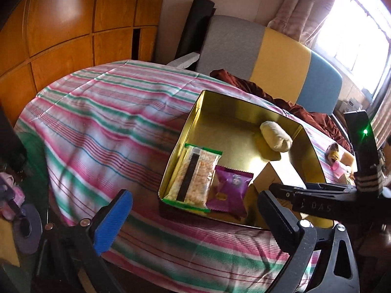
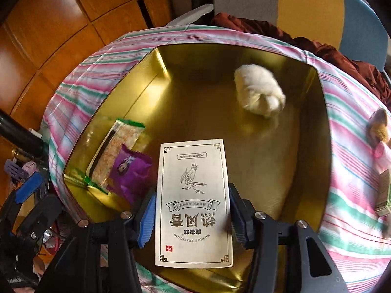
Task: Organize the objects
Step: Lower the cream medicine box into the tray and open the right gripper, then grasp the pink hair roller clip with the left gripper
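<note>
An open gold tin (image 1: 195, 112) stands on the striped tablecloth (image 1: 110, 122). Inside it lie a green-edged cracker packet (image 1: 193, 175), a purple packet (image 1: 232, 188) and a white rolled bundle (image 1: 276, 136). My right gripper (image 2: 193, 216) is shut on a cream printed box (image 2: 193, 183), holding it flat just over the tin's near half, beside the purple packet (image 2: 132, 173). The left wrist view shows this box (image 1: 276, 178) under the black right gripper body. My left gripper (image 1: 194, 195) stands wide open in front of the tin's near left corner, with nothing between its fingers.
On the cloth right of the tin (image 2: 322, 112) lie a small brown and yellow toy (image 2: 378, 127), a pink item (image 2: 383, 156) and a small carton (image 2: 383, 195). Behind the table are a grey, yellow and blue chair back (image 1: 281, 56) and a maroon cloth (image 1: 244, 83). Clutter sits at far left.
</note>
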`<state>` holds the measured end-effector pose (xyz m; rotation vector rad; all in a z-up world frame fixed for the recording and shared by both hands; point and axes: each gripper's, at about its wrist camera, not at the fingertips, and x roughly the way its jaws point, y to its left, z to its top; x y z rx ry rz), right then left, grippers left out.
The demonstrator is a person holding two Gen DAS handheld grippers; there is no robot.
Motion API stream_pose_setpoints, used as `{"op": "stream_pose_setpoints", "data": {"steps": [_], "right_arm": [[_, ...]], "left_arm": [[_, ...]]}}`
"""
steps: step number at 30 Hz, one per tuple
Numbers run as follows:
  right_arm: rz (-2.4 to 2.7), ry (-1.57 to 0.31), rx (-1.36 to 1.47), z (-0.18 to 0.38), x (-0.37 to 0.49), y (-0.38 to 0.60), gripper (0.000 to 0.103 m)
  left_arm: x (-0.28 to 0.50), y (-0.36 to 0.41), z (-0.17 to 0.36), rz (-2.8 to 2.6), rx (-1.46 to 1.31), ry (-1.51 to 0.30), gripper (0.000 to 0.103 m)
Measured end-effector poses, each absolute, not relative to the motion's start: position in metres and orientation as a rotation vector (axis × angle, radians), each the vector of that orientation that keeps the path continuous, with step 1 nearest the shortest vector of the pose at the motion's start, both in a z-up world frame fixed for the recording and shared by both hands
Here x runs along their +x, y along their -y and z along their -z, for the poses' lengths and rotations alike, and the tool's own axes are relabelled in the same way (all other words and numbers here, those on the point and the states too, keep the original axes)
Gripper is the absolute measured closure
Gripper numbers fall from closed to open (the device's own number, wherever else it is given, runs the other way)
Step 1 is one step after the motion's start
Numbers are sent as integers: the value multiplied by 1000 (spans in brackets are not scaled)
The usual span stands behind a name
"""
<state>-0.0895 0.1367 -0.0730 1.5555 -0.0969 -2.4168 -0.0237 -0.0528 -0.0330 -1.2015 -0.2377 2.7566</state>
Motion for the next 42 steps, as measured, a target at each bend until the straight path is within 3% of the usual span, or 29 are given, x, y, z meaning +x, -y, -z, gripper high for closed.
{"op": "stream_pose_setpoints", "data": {"steps": [3, 7, 21, 42], "right_arm": [[2383, 157, 1538, 72, -87, -139, 43], [2407, 161, 1483, 64, -80, -143, 20], [2568, 72, 1352, 29, -52, -174, 18], [2823, 115, 1485, 24, -39, -323, 18]], "left_arm": [[-23, 53, 35, -2756, -1218, 236, 0], [-21, 51, 33, -2766, -1199, 219, 0], [-11, 36, 16, -2824, -1116, 103, 0], [-6, -21, -5, -2746, -1054, -53, 0]]}}
